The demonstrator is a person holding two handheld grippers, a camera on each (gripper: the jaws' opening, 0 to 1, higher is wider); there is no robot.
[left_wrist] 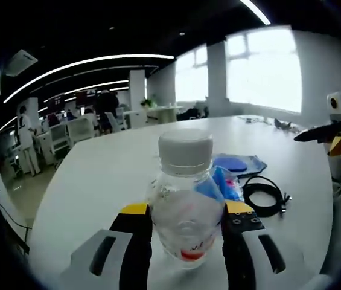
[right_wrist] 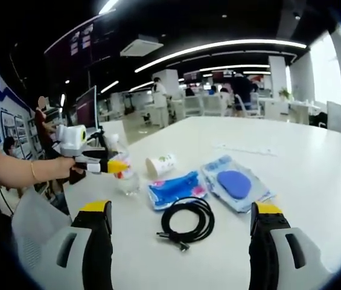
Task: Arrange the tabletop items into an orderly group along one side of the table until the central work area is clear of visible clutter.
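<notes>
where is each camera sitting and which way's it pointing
Left gripper view: rides the left gripper, looking along its jaws, shut on the bottle, across the white table toward windows; right gripper enters at right.
Right gripper view: rides the open right gripper, looking over cable, packets and cup; the person's forearm shows.
Shared: bottle, cable, blue packets, table.

The bottle (left_wrist: 185,208) is clear, glossy plastic with a matt grey-white ribbed cap (left_wrist: 186,151); the table (right_wrist: 291,157) is smooth white with a soft sheen; the cable (right_wrist: 187,220) looks like matt black rubber; two blue packets (right_wrist: 176,188) are shiny plastic film; the cup (right_wrist: 160,165) looks like printed paper.
</notes>
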